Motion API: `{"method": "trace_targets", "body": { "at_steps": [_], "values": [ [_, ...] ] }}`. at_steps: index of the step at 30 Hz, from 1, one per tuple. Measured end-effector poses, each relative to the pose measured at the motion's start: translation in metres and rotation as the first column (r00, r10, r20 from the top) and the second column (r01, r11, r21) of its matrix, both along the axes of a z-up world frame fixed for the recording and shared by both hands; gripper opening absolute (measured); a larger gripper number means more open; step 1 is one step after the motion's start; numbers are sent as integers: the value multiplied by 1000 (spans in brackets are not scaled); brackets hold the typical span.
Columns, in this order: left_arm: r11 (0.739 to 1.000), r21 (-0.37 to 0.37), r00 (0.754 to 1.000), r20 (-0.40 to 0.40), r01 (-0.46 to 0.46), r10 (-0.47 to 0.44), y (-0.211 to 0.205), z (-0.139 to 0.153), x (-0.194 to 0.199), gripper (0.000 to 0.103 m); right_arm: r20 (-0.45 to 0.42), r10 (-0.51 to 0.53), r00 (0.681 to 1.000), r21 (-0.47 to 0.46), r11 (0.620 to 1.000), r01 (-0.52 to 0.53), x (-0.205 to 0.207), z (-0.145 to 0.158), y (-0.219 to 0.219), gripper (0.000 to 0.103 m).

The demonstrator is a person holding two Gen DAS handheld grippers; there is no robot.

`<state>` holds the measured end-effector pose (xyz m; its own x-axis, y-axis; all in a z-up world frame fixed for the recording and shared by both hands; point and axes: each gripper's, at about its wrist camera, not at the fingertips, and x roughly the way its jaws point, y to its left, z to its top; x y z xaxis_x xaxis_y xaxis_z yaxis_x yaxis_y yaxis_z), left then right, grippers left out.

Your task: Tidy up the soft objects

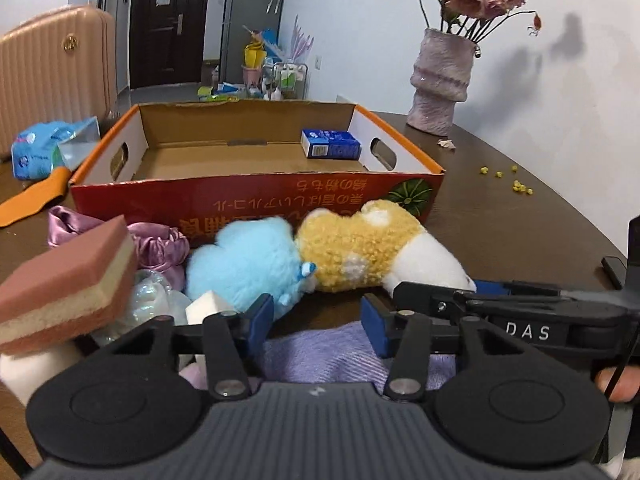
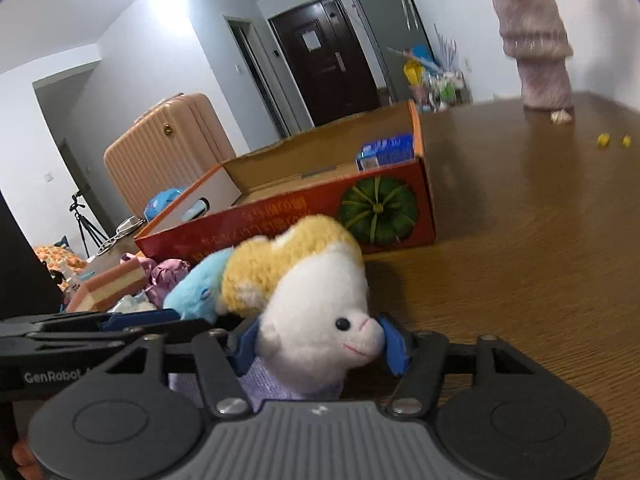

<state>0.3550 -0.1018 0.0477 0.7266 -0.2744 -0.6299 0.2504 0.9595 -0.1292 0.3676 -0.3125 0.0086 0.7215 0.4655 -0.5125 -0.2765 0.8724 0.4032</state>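
Plush toy [image 2: 316, 312], yellow-bodied with a white head, lies on the brown bench [image 2: 520, 240] in front of the red carton [image 2: 280, 224], its head caught between the blue pads of my right gripper [image 2: 320, 344]; the jaws are closed onto the head at a middling width. In the left wrist view the same toy [image 1: 356, 252] stretches rightward to meet the right gripper's arm, where white letters read "DAS". Seen from the right wrist, the side of the left tool carries "GenRobot".

My left gripper [image 1: 316, 316] hovers low over a lilac knitted cloth [image 1: 320, 356], jaws standing moderately apart and holding nothing. Just beside the yellow toy sits a blue plush [image 1: 244, 264], touching it. Left of that lie a purple satin scrunchie [image 1: 160, 248], a white foam block [image 1: 206, 306] and a pink-and-cream layered sponge [image 1: 68, 288].

Red carton's front panel bears yellow East Asian print, upside down from my view, and a green pumpkin picture [image 2: 378, 210]. Inside, against its far right corner, rests a small blue box [image 1: 330, 143]; its writing is too small to read. Beyond, a pale vase [image 1: 440, 80] of dried roses stands on the bench, and a pink suitcase [image 1: 52, 68] stands left.
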Motion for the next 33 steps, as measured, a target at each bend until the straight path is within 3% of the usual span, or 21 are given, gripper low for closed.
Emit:
{"method": "trace_targets", "body": {
  "at_steps": [4, 7, 9, 11, 13, 14, 18, 21, 27, 30, 33],
  "values": [
    [1000, -19, 1000, -9, -2, 2, -2, -1, 4, 50, 41, -39, 998, -2, 999, 39, -8, 6, -7, 55],
    [996, -87, 999, 31, 27, -25, -4, 12, -5, 59, 172, -55, 984, -191, 978, 88, -32, 27, -3, 55],
    [991, -126, 998, 43, 40, -35, -8, 19, -10, 61, 257, -42, 966, -355, 925, 135, -50, 39, 8, 56],
    [990, -136, 998, 63, 34, -25, -11, 27, -18, 61, 344, 0, 939, -515, 836, 189, -70, 43, 28, 57],
    [990, -142, 996, 84, 6, 6, -7, 34, -27, 62, 380, 55, 923, -593, 781, 197, -87, 43, 46, 61],
    [990, -142, 996, 88, -12, 24, -3, 37, -32, 62, 392, 101, 915, -603, 779, 172, -96, 42, 56, 62],
    [991, -101, 992, 78, -88, 96, 18, 39, -53, 64, 350, 279, 894, -432, 895, -110, -118, 41, 68, 64],
    [985, -103, 987, 75, -136, 144, 32, 40, -68, 65, 353, 324, 878, -342, 918, -201, -124, 38, 73, 64],
    [991, -100, 994, 49, -92, 98, 28, 34, -73, 69, 327, 208, 922, -253, 959, -127, -127, 42, 33, 64],
    [989, -147, 1000, 10, 4, -3, 10, 23, -72, 71, 274, 47, 961, -166, 986, -1, -120, 35, -5, 64],
    [981, -162, 994, -27, 103, -109, -14, 11, -66, 71, 161, -87, 983, -47, 994, 96, -105, 25, -41, 65]
  ]
}}
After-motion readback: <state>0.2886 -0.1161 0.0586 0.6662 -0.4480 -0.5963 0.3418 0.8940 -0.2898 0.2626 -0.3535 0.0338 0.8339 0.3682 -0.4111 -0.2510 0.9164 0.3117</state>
